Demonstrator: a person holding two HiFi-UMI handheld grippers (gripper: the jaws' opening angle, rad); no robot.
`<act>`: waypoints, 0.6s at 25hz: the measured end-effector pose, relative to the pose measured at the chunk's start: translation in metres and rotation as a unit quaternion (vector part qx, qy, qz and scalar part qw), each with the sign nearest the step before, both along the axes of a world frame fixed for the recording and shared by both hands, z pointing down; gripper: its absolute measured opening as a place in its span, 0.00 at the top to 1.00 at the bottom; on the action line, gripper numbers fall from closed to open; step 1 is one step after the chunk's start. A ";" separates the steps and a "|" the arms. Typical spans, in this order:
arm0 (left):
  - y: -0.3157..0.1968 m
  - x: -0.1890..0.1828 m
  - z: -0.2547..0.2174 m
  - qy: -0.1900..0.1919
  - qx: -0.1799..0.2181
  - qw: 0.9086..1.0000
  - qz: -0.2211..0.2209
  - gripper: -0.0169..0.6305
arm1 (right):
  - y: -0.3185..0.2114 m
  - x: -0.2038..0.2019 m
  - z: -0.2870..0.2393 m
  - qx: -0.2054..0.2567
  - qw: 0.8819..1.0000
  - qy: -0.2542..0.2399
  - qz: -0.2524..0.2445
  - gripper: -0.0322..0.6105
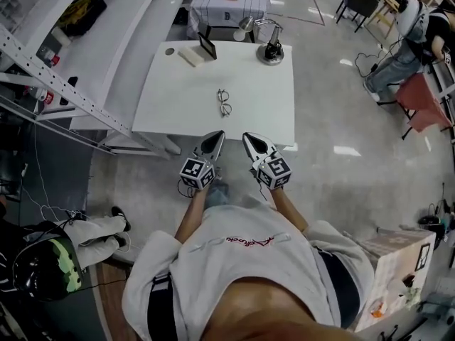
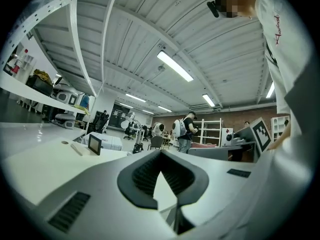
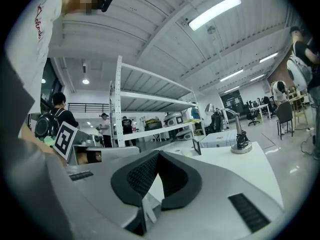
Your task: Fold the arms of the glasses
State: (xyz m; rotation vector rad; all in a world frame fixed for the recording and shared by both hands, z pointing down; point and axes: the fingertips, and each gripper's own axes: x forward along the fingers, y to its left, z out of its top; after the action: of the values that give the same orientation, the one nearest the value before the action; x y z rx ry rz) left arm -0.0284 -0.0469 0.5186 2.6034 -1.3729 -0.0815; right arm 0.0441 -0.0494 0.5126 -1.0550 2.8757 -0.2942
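The glasses lie on the white table near its middle, arms spread open toward the far side. My left gripper and right gripper hover side by side at the table's near edge, short of the glasses and pointing toward them. Both are shut with nothing between the jaws. The left gripper in its own view shows pads meeting at the tip, and so does the right gripper. The glasses are hidden behind the jaws in both gripper views.
At the table's far edge stand a small tablet, a white block and a desk lamp. A covered table sits behind. Metal shelving runs along the left. A cardboard box is at my right; people stand around.
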 end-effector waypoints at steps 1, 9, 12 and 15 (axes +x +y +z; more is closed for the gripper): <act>0.008 0.002 0.001 -0.001 0.000 1.000 -0.001 0.94 | 0.008 0.002 0.001 0.001 1.000 0.000 0.000 0.92; 0.066 0.017 0.002 -0.006 0.003 1.000 -0.007 0.94 | 0.069 0.015 0.014 -0.007 1.000 0.002 0.004 0.92; 0.081 0.020 0.002 -0.006 0.005 1.000 -0.009 0.94 | 0.083 0.017 0.014 -0.002 1.000 0.003 0.002 0.92; 0.091 0.022 0.003 -0.005 0.007 1.000 -0.010 0.94 | 0.092 0.022 0.012 0.001 1.000 0.005 0.006 0.92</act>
State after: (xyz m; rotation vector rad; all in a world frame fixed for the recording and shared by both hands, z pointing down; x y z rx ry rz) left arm -0.0061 0.0443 0.5215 2.6055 -1.4080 -0.0805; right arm 0.0665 0.0424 0.5244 -1.0758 2.8768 -0.2869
